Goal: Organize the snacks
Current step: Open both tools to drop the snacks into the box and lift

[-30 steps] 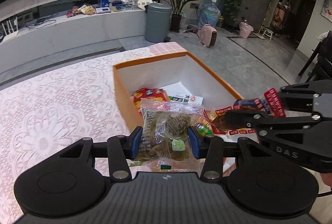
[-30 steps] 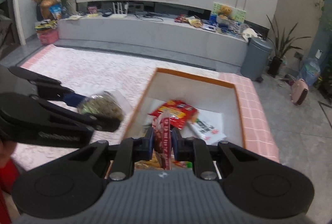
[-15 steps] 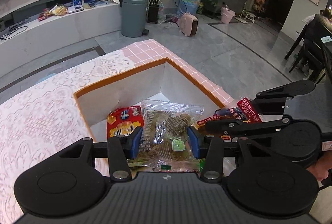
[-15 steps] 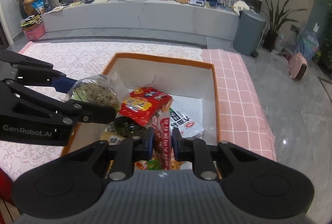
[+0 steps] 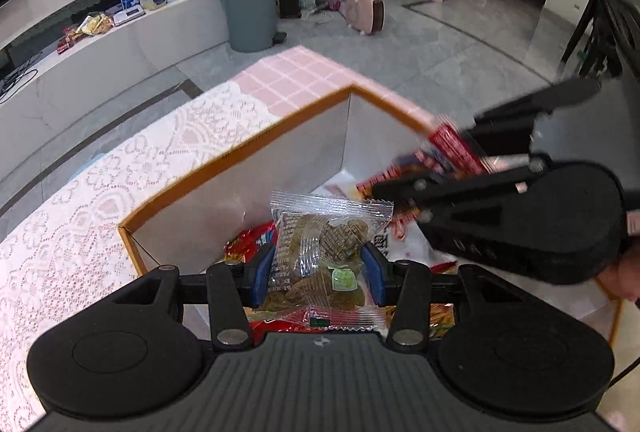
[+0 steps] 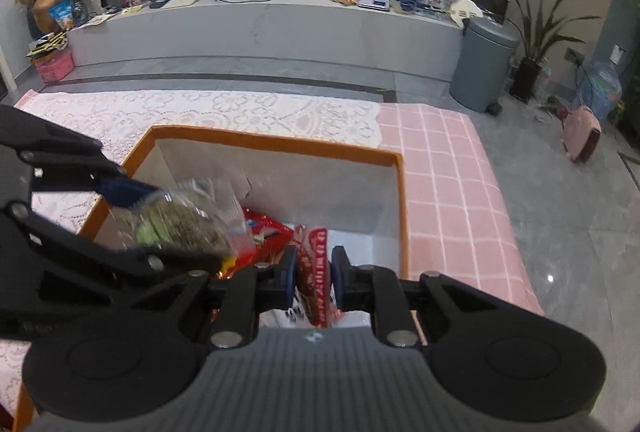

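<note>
Tongs on both sides have swung in over the orange-rimmed box (image 5: pixel 240 152): left tongs (image 5: pixel 318 268) clamped on the clear biscuit packet (image 5: pixel 320 244), right tongs (image 6: pixel 314 282) pinching the red snack packet (image 6: pixel 316 272). Drop looks imminent.

My two wrist cameras sit close behind my jaws, tilted steeply down; both share the orange-rimmed box (image 5: pixel 256 148) (image 6: pixel 276 144) ahead of them.
</note>
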A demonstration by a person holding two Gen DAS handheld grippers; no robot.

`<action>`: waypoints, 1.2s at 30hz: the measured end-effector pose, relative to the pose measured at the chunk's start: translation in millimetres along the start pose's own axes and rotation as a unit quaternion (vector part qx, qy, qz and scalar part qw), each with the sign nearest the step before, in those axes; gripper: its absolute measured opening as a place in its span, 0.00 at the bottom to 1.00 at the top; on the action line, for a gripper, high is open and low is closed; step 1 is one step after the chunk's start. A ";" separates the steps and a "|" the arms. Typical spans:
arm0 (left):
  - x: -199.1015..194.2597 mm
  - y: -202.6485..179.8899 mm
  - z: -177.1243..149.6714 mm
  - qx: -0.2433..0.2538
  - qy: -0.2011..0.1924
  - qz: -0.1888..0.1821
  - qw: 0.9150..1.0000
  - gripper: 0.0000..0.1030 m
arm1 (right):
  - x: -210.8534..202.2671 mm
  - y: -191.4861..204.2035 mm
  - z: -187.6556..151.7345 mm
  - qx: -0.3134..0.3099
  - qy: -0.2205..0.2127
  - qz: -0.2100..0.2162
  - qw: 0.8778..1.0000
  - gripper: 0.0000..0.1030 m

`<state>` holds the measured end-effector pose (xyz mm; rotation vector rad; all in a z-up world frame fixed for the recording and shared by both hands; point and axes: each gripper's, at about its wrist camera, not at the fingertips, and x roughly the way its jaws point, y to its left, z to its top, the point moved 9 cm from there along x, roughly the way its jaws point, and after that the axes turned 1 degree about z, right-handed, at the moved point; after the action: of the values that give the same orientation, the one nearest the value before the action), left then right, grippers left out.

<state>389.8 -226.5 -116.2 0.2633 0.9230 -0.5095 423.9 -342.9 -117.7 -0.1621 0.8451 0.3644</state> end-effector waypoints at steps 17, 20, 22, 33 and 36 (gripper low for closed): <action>0.5 -7.2 -15.4 0.017 0.026 -0.010 0.999 0.63 | 0.0 5.3 -20.6 -0.019 0.067 0.001 0.998 0.20; -9.7 -9.0 -17.7 0.014 0.024 -0.007 1.000 0.65 | -5.1 6.5 -23.2 -0.016 0.074 -0.004 0.997 0.28; -19.5 -9.5 -20.7 0.016 0.019 -0.004 1.000 0.65 | -11.1 6.4 -26.5 -0.012 0.079 -0.006 0.997 0.36; -99.7 -7.7 -47.1 0.024 -0.027 0.051 0.998 0.66 | -58.7 35.5 -39.0 -0.001 0.060 0.023 0.998 0.62; -122.6 -3.0 -57.4 -0.002 -0.047 0.053 0.997 0.66 | -73.5 51.5 -42.0 0.013 0.053 0.039 0.998 0.73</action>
<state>287.6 -167.1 -50.1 0.2811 0.8132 -0.4184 330.5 -325.5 -89.5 -0.1255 0.9622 0.4203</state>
